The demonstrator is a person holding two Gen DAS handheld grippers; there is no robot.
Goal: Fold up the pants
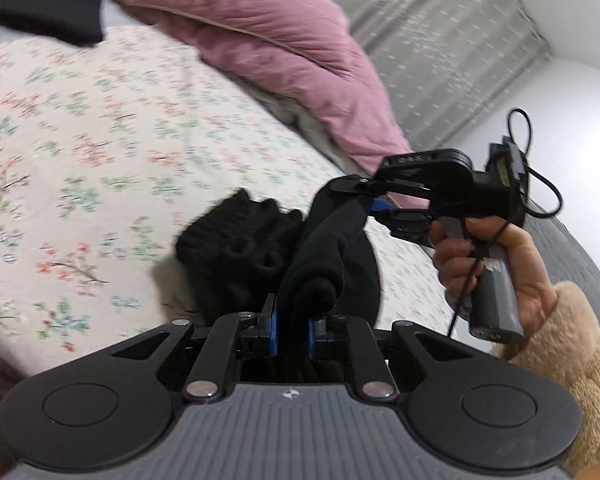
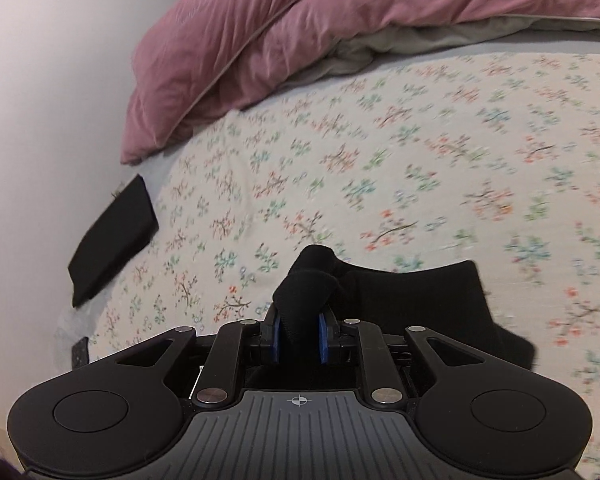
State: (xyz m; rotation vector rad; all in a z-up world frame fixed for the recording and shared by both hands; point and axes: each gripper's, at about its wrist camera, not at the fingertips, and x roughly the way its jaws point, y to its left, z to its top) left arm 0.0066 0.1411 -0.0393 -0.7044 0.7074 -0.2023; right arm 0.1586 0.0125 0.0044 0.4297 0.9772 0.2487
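The black pants (image 1: 260, 248) hang bunched at lower centre of the left wrist view, over the floral bed sheet (image 1: 80, 128). The left tool (image 1: 292, 330) pinches a fold of them. The right tool (image 2: 299, 336), gripped by a hand (image 1: 496, 264) at right, also clamps the fabric. A pink pillow (image 2: 260, 40) lies at top.

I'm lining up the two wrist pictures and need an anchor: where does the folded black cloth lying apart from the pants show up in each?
Left wrist view: the folded black cloth lies at the top left corner, left of the pink pillow.
Right wrist view: the folded black cloth lies at the left edge of the floral bedsheet, below the pink pillow's lower corner.
Shared landmark: the pink pillow.
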